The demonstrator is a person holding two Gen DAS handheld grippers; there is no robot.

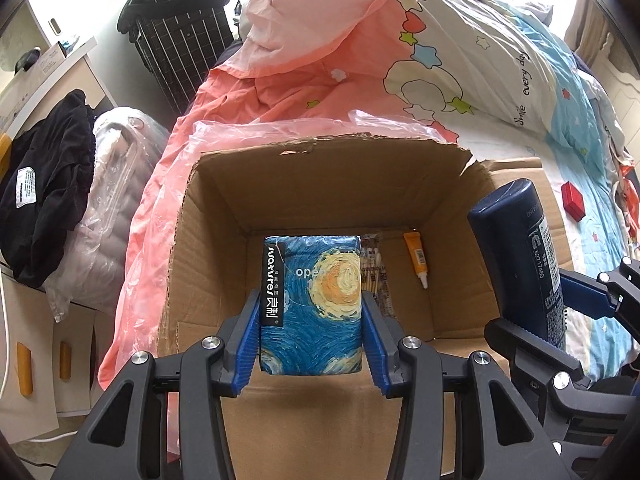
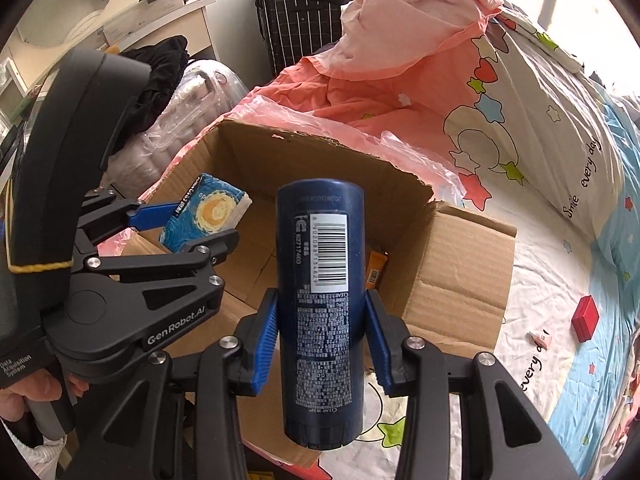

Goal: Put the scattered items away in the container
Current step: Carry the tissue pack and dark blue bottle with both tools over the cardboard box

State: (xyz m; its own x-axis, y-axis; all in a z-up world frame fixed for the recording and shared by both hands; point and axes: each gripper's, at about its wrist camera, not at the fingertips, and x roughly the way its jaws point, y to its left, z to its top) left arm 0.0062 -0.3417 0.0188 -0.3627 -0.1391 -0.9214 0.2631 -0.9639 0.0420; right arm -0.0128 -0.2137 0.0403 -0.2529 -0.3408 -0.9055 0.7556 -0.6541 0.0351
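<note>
Left wrist view — tissue pack (image 1: 311,304) between hand-held gripper (image 1: 310,320) pads.

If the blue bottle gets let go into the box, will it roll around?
Probably a bit. The bottle is round and smooth-sided, so lying down it may roll until it meets a wall of the box. It looks like hard plastic, so it likely won't squash between the right fingers. Its glossy sides could be slippery.

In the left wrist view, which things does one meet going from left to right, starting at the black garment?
Black garment → tissue pack held in the left gripper → orange tube on the cardboard box floor → dark blue bottle → small red box.
</note>
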